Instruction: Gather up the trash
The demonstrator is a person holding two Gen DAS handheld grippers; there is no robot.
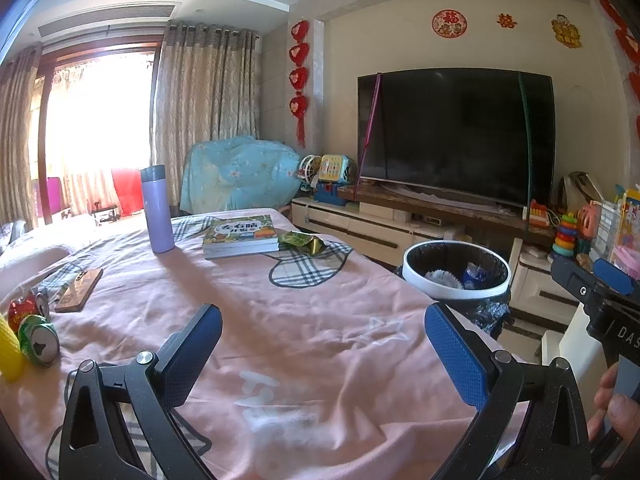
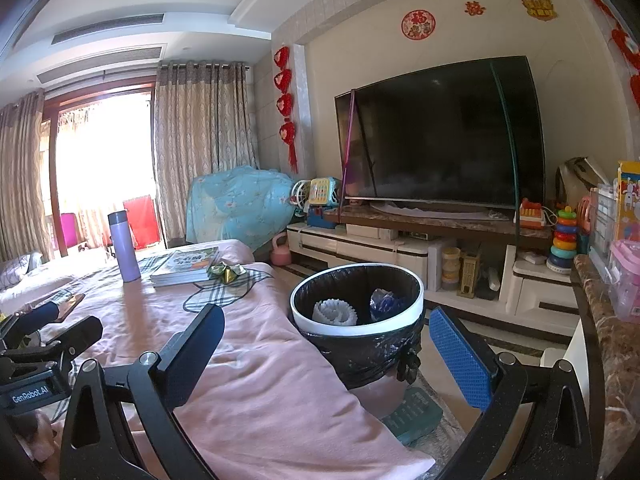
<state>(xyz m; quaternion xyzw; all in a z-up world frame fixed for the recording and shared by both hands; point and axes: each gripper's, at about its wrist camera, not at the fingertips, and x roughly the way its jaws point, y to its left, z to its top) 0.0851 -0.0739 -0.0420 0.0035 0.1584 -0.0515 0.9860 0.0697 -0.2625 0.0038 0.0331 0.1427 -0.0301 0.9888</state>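
A white-rimmed trash bin [image 1: 456, 294] [image 2: 356, 326] with a black liner stands beside the pink-covered table [image 1: 280, 340] [image 2: 248, 360]; white paper and a blue wrapper lie inside it. A crumpled green-gold wrapper [image 1: 302, 241] [image 2: 228, 273] rests next to the books. Crushed cans, one green [image 1: 40, 340] and one red [image 1: 22, 310], lie at the table's left edge beside a yellow object [image 1: 9, 354]. My left gripper [image 1: 322, 354] hovers open over the cloth, holding nothing. My right gripper [image 2: 326, 354] is open and empty in front of the bin.
A purple flask [image 1: 157, 210] [image 2: 124, 246], a stack of books [image 1: 240, 238] [image 2: 186, 266] and a phone [image 1: 78, 290] sit on the table. Beyond the bin are a TV [image 2: 440, 136] on a low cabinet [image 2: 400, 248], with toys. A marble counter [image 2: 608, 344] runs along the right.
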